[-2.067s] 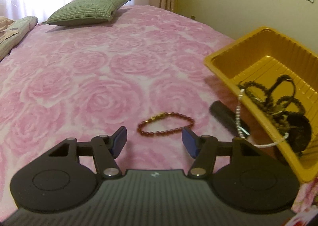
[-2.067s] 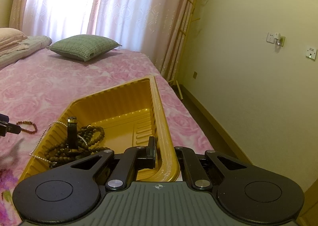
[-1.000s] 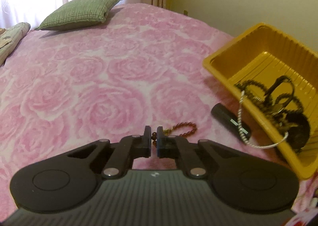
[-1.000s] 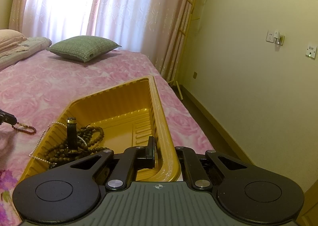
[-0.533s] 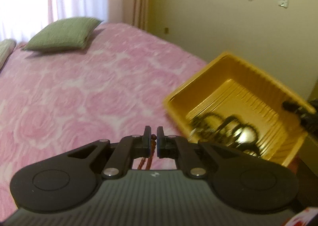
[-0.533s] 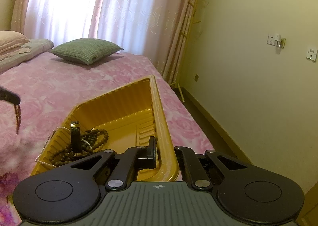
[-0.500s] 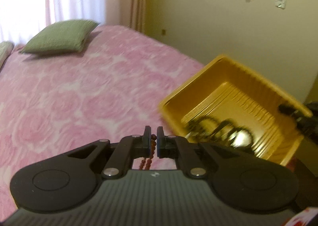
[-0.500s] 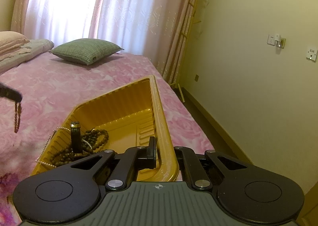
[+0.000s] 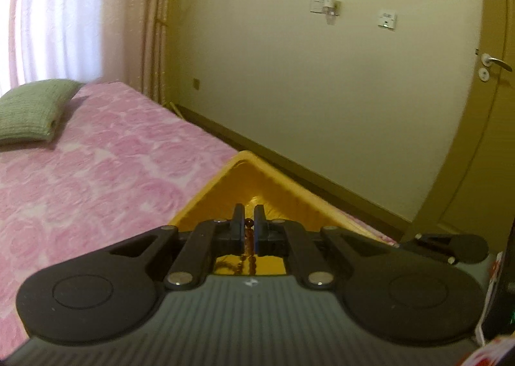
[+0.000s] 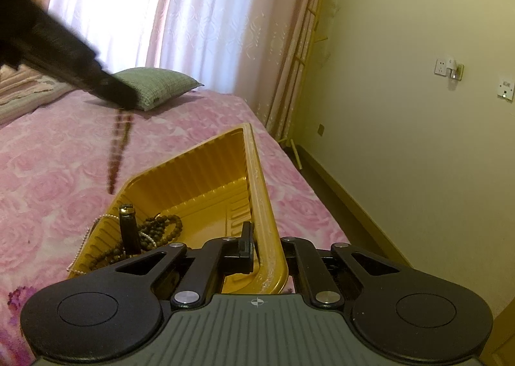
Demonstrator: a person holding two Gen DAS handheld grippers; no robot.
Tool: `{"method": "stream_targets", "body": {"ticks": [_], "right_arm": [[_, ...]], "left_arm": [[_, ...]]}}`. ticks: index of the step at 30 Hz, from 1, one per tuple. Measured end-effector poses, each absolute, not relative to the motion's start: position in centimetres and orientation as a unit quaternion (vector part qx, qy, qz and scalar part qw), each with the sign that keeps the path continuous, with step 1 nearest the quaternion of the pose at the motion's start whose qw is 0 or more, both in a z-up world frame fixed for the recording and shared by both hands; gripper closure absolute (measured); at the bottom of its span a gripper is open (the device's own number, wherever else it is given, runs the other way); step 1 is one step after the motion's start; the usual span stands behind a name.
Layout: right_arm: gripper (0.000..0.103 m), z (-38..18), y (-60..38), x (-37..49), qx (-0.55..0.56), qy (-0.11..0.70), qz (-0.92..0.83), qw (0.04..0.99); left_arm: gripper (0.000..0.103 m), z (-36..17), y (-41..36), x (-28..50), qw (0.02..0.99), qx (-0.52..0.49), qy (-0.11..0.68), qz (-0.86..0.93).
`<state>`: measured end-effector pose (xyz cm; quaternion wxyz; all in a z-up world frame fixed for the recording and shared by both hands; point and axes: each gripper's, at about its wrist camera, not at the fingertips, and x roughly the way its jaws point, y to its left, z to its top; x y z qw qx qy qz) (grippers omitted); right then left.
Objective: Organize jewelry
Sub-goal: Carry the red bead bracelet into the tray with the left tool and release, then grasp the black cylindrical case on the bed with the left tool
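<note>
Pink rose bedspread (image 10: 58, 179) across the left of both views. Yellow plastic tray (image 10: 206, 173) at centre, clamped at its near rim by the right gripper (image 10: 267, 250), closed tight. Left gripper (image 9: 249, 230) pinched shut on the reddish bead bracelet (image 10: 117, 153), dangling at upper left above the tray's far-left corner, blurred. Dark bead strands (image 10: 161, 230) heaped inside. Likely risk: released too early, swinging bracelet landing on the bedspread, outside the rim.

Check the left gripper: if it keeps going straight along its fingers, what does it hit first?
Probably the far wall of the yellow ribbed plastic tray, just beyond the left gripper, which is shut on the reddish-brown bead bracelet. Depth is unclear; it might clear the rim.
</note>
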<state>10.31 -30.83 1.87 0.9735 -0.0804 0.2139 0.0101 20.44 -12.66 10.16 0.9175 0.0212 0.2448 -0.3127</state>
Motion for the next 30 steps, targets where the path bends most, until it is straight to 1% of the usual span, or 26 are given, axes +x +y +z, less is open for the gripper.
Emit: {"method": "stream_targets", "body": {"ticks": [6,8,9,10,14,20,24,30], "right_arm": [[0.098,1.8,-31.2,10.5,-0.075,0.217,0.01,0.973],[0.098,1.8,-31.2,10.5,-0.075,0.218,0.009,0.973],[0.098,1.8,-31.2,10.5,-0.075,0.218,0.009,0.973],[0.098,1.8,-31.2,10.5,-0.075,0.219,0.009,0.973],[0.098,1.7,-31.3,10.7,-0.072,0.222,0.009,0.972],[0.098,1.6,-31.5,10.9,-0.066,0.227,0.007,0.972],[0.098,1.5,-31.8,11.1,-0.061,0.232,0.009,0.971],[0.098,1.1,-32.5,11.2,-0.052,0.239,0.01,0.97]], "left_arm": [[0.098,8.5,-14.1,21.3,0.907,0.017,0.265,-0.327],[0.088,7.9,-14.2,21.4,0.906,0.015,0.271,-0.324],[0.082,7.7,-14.1,21.4,0.907,0.015,0.272,-0.321],[0.08,7.6,-13.8,21.4,0.908,0.014,0.271,-0.319],[0.08,7.3,-11.8,21.7,0.915,0.002,0.273,-0.298],[0.079,6.5,-6.8,22.2,0.929,-0.012,0.284,-0.236],[0.079,5.0,-3.5,22.3,0.934,-0.019,0.299,-0.197],[0.079,1.4,-1.0,22.2,0.928,-0.014,0.331,-0.171]]}}
